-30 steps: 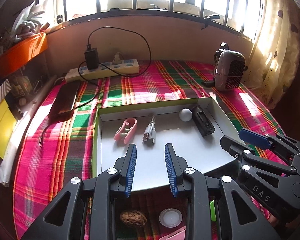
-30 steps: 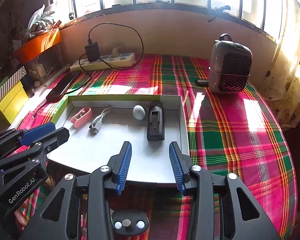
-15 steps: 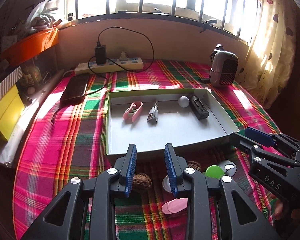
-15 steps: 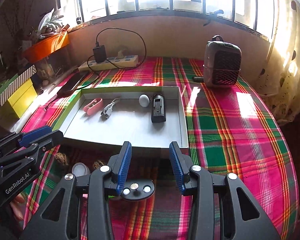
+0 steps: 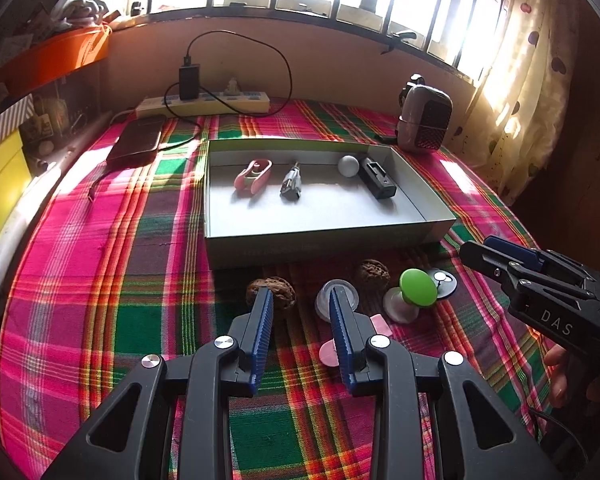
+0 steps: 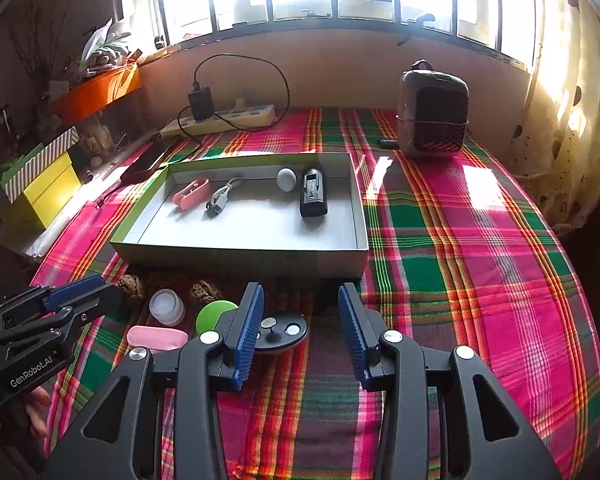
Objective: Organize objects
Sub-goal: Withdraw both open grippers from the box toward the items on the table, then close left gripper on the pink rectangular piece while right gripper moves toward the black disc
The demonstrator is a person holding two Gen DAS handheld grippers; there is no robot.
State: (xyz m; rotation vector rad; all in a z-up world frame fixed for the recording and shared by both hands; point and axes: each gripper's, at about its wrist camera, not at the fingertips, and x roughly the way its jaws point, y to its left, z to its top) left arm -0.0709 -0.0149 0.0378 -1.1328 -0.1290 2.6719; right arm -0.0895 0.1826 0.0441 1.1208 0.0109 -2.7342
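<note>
A shallow grey box (image 5: 324, 230) (image 6: 244, 254) on the plaid cloth holds a pink clip (image 5: 253, 176), a grey plug (image 5: 292, 188), a white ball (image 5: 348, 166) and a black device (image 5: 377, 181). Loose items lie in front of its near wall: two walnuts (image 5: 274, 290) (image 5: 373, 274), a white cap (image 5: 338, 300), a green disc (image 5: 418, 286), a black button holder (image 6: 282, 330) and a pink eraser (image 6: 157, 338). My left gripper (image 5: 300, 312) is open above the walnut and cap, holding nothing. My right gripper (image 6: 300, 312) is open over the black holder, empty.
A brown fan heater (image 6: 433, 112) stands at the back right. A power strip (image 5: 204, 106) with charger and cable lies by the wall, a dark phone (image 5: 137, 140) beside it. Yellow boxes (image 6: 44, 184) and an orange tray (image 6: 96, 92) line the left edge.
Both grippers have drawn back from over the box toward the near side. The loose items in front of the box have come into view beneath them. Jaws unchanged.
</note>
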